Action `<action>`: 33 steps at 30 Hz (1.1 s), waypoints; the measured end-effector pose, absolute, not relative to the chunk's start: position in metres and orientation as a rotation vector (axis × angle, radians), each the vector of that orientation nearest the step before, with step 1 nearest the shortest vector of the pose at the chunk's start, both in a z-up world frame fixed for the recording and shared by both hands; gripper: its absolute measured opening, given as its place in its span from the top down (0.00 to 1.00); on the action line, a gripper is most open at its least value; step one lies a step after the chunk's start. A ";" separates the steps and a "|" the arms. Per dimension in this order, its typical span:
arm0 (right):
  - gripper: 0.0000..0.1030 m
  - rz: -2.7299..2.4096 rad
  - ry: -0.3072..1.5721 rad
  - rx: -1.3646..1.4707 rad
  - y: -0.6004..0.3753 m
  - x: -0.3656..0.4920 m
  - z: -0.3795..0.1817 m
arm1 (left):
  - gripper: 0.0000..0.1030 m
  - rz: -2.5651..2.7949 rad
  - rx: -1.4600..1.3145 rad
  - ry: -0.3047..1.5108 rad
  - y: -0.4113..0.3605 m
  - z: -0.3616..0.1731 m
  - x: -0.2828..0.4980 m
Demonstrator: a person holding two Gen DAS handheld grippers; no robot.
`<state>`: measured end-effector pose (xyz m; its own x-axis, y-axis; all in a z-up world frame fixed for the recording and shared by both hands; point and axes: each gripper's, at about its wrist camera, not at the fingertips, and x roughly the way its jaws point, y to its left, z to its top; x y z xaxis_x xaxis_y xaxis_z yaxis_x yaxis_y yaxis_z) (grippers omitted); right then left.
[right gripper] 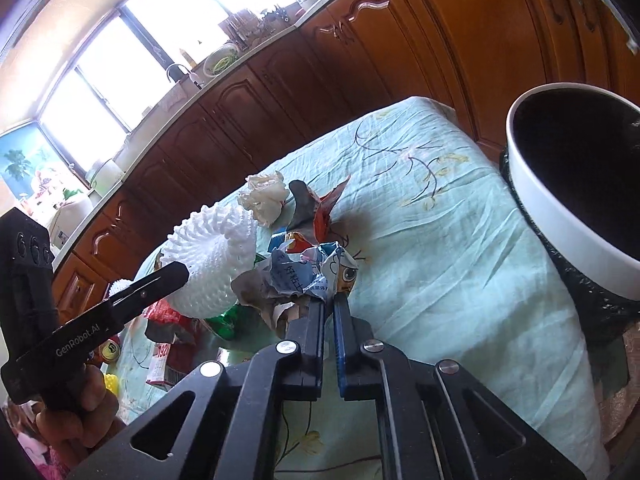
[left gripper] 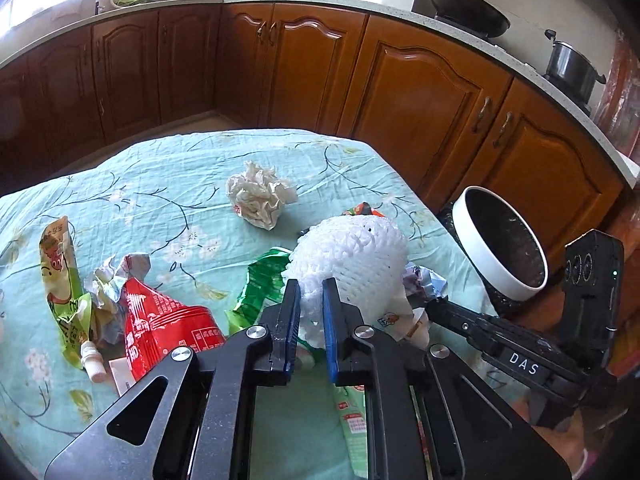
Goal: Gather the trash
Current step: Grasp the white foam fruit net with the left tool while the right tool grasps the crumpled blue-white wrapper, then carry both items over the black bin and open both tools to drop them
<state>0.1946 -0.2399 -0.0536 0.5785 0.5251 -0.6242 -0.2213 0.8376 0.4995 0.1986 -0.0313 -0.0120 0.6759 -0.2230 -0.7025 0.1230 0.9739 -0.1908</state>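
**Both claws loaded, table still littered**

Gripping with both claws at once, the person has two pieces of trash pinched but nothing visibly binned. The left gripper (left gripper: 311, 286) has its jaws drawn narrow on the lower edge of the white foam net (left gripper: 348, 256), squeezing the soft mesh between the pads. The right gripper (right gripper: 328, 300) is clamped almost fully closed on the crumpled printed wrapper (right gripper: 308, 276), which sits bunched just above its fingertips.

The white-rimmed trash bin (right gripper: 560, 216) stands beside the table's right edge, close to both claws. Its inside looks dark, and I cannot tell whether anything lies in it.

Judging by the table, the job is in its early part. On the teal floral tablecloth (left gripper: 168, 200) these remain:

- a crumpled paper ball (left gripper: 260, 196), well apart from the claws toward the far side
- a red snack bag (left gripper: 160, 320) and a green pouch with a white cap (left gripper: 64, 280), near the left edge
- a green wrapper (left gripper: 260, 288), partly under the foam net
- an orange-red wrapper (right gripper: 328, 208), just behind the held pieces

The next move probably calls for lifting both pieces clear and carrying them over the bin rim. The foam net is light and springy, so it could slip from so shallow a pinch.
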 end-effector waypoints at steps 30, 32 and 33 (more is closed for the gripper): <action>0.96 0.164 0.707 0.435 -0.394 0.138 -0.022 | 0.90 -0.415 -0.050 0.802 -0.155 0.003 0.191; 0.96 0.147 0.702 0.432 -0.401 0.140 -0.020 | 0.90 -0.419 -0.042 0.805 -0.163 0.003 0.195; 0.96 0.140 0.698 0.432 -0.405 0.141 -0.020 | 0.90 -0.424 -0.041 0.807 -0.167 0.003 0.197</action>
<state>0.1407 -0.4054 -0.0203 0.7608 0.2662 -0.5919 0.0182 0.9029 0.4295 0.1968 -0.1666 0.0033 0.6124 -0.3832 -0.6915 0.3521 0.9154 -0.1954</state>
